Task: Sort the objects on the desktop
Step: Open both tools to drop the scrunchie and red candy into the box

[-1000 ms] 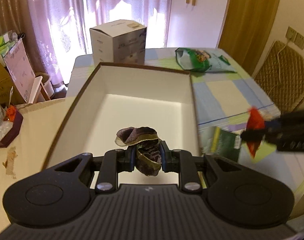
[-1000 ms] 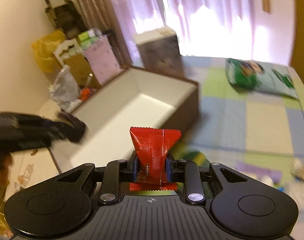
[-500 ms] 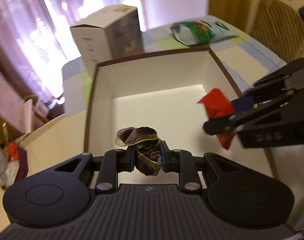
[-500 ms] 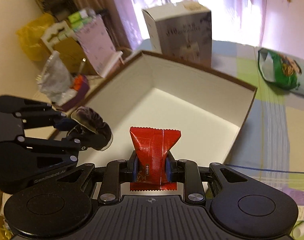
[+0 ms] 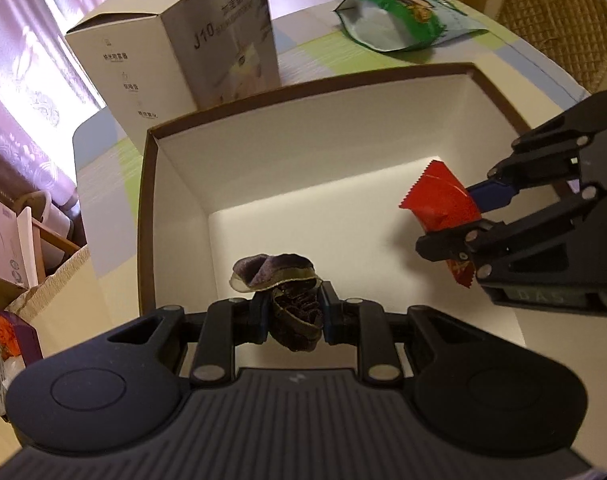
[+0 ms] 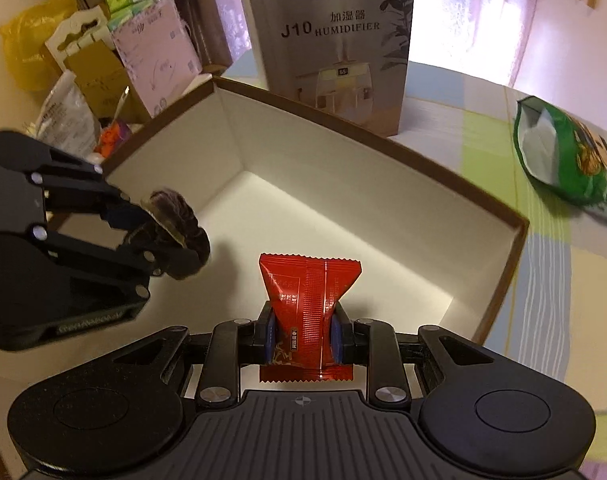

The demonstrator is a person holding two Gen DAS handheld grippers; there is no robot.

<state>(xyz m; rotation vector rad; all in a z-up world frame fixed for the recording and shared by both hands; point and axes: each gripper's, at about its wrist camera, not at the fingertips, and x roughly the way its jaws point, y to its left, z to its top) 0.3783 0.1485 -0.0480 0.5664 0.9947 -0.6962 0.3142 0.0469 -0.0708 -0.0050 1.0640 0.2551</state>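
Both tongs have swung in over the open box, each loaded.
Left tongs pinch a soft, limp dark sock; right tongs clamp a light, crinkly, slippery red packet mid-body.

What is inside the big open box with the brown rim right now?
The box shows only a bare white floor and walls. The sock and red packet hang above it, each clamped in a gripper. The near floor is hidden behind the grippers.

Backlit: curtained window blown out at top; interior dim, warm; fisheye bends edges; right-edge tabletop slightly blurred.
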